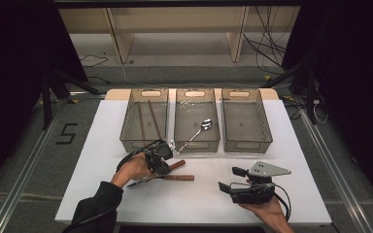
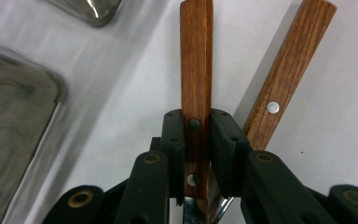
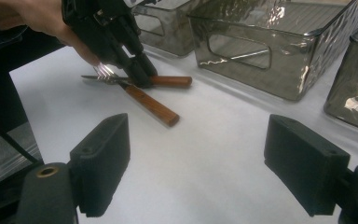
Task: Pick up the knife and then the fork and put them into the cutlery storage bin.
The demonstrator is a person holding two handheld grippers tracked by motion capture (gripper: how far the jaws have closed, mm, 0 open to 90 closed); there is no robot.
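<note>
Left gripper view has the left gripper [image 2: 197, 140] clamped on one wooden-handled utensil [image 2: 196, 60], its pads [image 2: 175, 135] squeezing the handle near the rivets, on the table directly beneath it. A second wooden-handled utensil [image 2: 284, 79] crosses under it just right of the jaws, so lifting could drag or flip it. The right gripper [image 3: 196, 163] waits open, empty, well apart.

dim room, grey floor [image 1: 24, 160], pale wooden shelving [image 1: 175, 29] behind the white table [image 1: 199, 194]
</note>
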